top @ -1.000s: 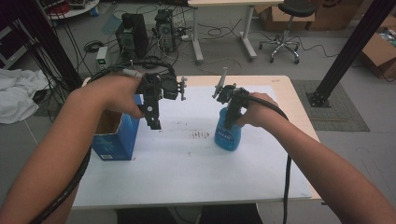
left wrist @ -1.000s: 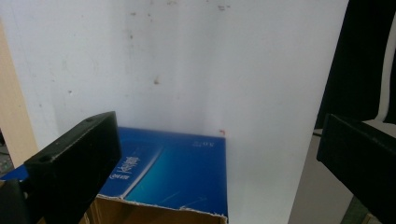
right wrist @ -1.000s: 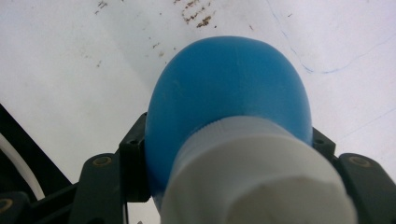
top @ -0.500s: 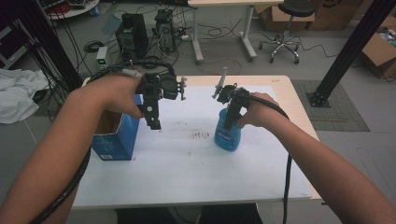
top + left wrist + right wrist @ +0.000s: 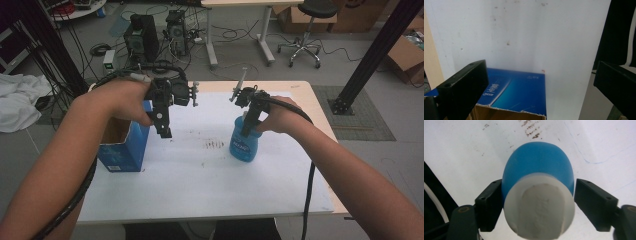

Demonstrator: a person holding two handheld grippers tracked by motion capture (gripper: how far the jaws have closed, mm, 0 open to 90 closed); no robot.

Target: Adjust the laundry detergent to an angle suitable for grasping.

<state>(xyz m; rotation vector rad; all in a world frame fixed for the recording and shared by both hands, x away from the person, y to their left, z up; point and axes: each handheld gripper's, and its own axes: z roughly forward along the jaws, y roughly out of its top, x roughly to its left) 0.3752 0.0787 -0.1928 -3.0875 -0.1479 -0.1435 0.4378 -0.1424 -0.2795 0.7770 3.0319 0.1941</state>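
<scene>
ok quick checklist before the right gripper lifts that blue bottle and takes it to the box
1. Right gripper straddles the round blue plastic bottle with a white cap: ok, one jaw on each side.
2. Jaws clamped on the bottle: cannot tell; the left jaw looks in contact, while a thin gap shows at the right jaw.
3. Bottle upright on the white table sheet: ok.
4. Blue cardboard box open on top: ok, brown inside visible.
5. Left gripper out of the path: not ok, it hangs open beside the box, between box and bottle.
</scene>
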